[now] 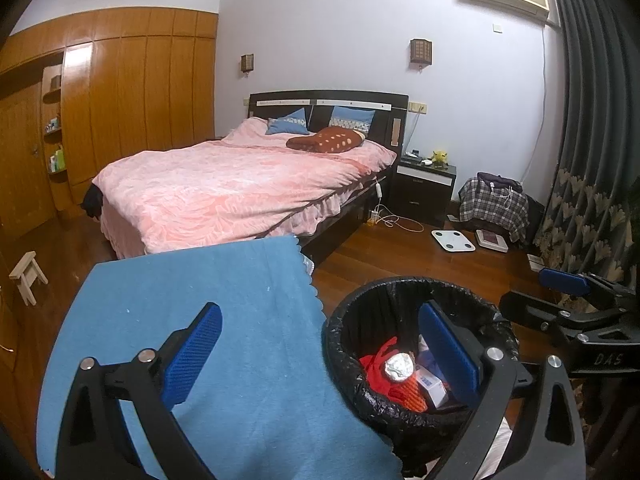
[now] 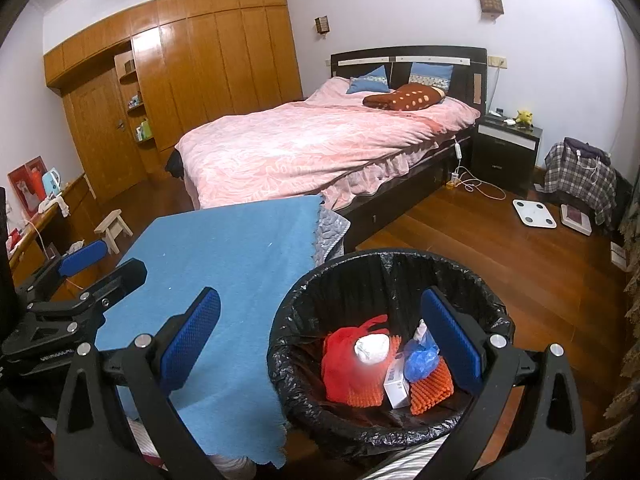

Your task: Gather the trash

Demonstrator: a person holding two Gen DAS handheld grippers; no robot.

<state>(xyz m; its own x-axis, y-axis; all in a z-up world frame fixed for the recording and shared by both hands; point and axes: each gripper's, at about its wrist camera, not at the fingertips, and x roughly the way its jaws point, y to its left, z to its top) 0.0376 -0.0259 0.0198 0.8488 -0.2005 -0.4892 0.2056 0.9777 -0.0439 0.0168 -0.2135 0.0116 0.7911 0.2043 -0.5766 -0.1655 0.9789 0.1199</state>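
We held both grippers above the edge where the blue cloth (image 1: 208,320) met the trash bin (image 2: 496,312). Our left gripper (image 1: 320,354) stood wide open with nothing between its blue pads (image 1: 192,354); one finger hung over the cloth and the other over the mouth of the bin. Our right gripper (image 2: 320,338) was spread just as wide and equally empty, its left finger over the cloth and its right finger (image 2: 450,340) over the bin's opening. In the left wrist view the right gripper showed at the far right, beside the bin.

The bin sat just below and ahead of both grippers, lined with a black bag (image 2: 296,396). Inside it lay the collected trash: a red plastic bag (image 2: 340,364), a crumpled white wad (image 2: 372,348) on top of it, a small white box (image 2: 396,384), a blue plastic bag (image 2: 420,360) and an orange ridged piece (image 2: 432,390). The cloth ahead of the left fingers looked bare apart from a few tiny specks.

Beyond the grippers stood a bed (image 1: 240,188) with pink covers, and a nightstand (image 1: 424,188) to its right.
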